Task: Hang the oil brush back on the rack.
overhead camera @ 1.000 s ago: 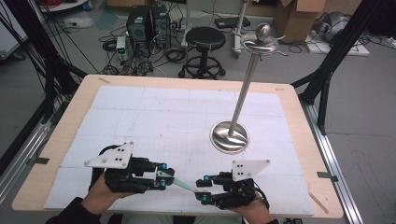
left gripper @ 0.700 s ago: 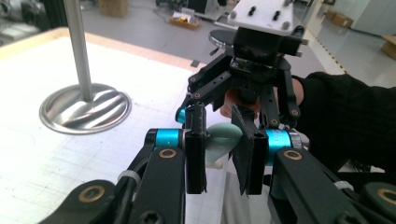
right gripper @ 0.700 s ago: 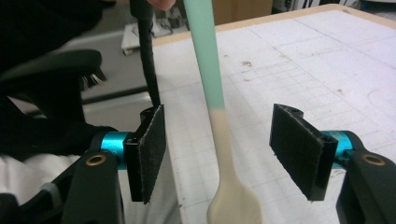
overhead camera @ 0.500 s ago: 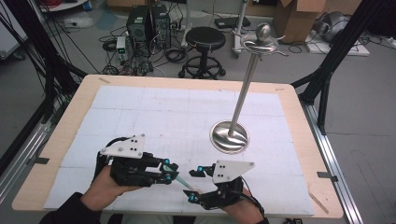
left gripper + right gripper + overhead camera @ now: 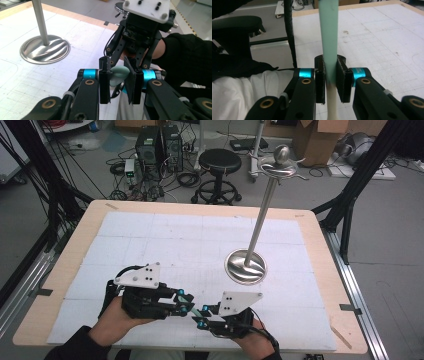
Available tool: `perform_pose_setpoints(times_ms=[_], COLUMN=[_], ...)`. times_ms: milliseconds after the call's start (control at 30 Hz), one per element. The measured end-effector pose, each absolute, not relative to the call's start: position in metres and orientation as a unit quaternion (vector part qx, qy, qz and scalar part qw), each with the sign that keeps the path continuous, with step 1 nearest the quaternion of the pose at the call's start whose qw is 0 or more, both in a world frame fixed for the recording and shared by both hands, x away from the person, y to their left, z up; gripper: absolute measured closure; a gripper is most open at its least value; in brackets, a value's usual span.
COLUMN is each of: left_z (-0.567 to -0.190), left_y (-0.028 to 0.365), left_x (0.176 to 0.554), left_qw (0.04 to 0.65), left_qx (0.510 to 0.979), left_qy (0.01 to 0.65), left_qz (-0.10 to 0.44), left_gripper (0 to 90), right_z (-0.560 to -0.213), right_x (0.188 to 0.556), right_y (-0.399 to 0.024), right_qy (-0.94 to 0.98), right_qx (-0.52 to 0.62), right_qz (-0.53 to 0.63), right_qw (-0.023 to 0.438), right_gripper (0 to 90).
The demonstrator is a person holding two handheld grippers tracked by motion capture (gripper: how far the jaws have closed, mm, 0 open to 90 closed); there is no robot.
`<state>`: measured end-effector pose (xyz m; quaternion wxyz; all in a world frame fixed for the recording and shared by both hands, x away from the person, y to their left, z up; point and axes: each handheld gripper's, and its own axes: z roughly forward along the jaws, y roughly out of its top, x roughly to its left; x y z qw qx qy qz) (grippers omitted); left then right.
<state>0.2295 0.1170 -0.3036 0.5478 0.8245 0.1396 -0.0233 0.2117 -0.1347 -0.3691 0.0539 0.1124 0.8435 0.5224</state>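
Both grippers meet at the counter's (image 5: 75,240) near edge. The right gripper (image 5: 330,75) pinches a mint-green spatula (image 5: 329,37) by its handle; the left gripper (image 5: 117,77) closes around its rounded end. Best keep both grips steady, well clear of the steel stand (image 5: 246,266).

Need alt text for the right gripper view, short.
The right gripper clamps a mint-green strip between its black jaws, the strip rising out of the top of frame. Behind lies the white gridded mat.
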Motion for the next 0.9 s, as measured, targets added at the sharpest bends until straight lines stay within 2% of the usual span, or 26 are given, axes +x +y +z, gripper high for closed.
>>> perform_pose_setpoints(times_ms=[233, 267, 333, 367, 500, 633, 900], left_z=[-0.306, -0.307, -0.309, -0.310, -0.314, -0.316, -0.319], left_y=[0.121, 0.122, 0.125, 0.127, 0.136, 0.140, 0.133], left_x=[0.230, 0.230, 0.231, 0.232, 0.235, 0.237, 0.236], left_qw=[0.580, 0.592, 0.621, 0.638, 0.672, 0.690, 0.702], left_qx=[0.804, 0.796, 0.772, 0.756, 0.725, 0.710, 0.704], left_qy=[0.129, 0.125, 0.134, 0.138, 0.147, 0.134, 0.091], left_qz=[-0.032, -0.032, -0.039, -0.045, -0.048, -0.046, -0.061], left_gripper=[74.8, 69.1, 45.2, 38.6, 27.5, 28.8, 42.1], right_z=[-0.366, -0.366, -0.365, -0.365, -0.364, -0.365, -0.377], right_x=[0.210, 0.209, 0.209, 0.210, 0.211, 0.215, 0.218], right_y=[-0.135, -0.135, -0.136, -0.137, -0.141, -0.147, -0.155], right_qy=[0.839, 0.837, 0.835, 0.834, 0.821, 0.806, 0.785], right_qx=[0.105, 0.105, 0.104, 0.105, 0.111, 0.112, 0.099], right_qz=[0.531, 0.534, 0.538, 0.539, 0.558, 0.582, 0.610], right_qw=[0.056, 0.052, 0.051, 0.050, 0.033, 0.008, -0.053], right_gripper=[80.7, 80.8, 80.9, 80.9, 80.8, 80.9, 80.8])
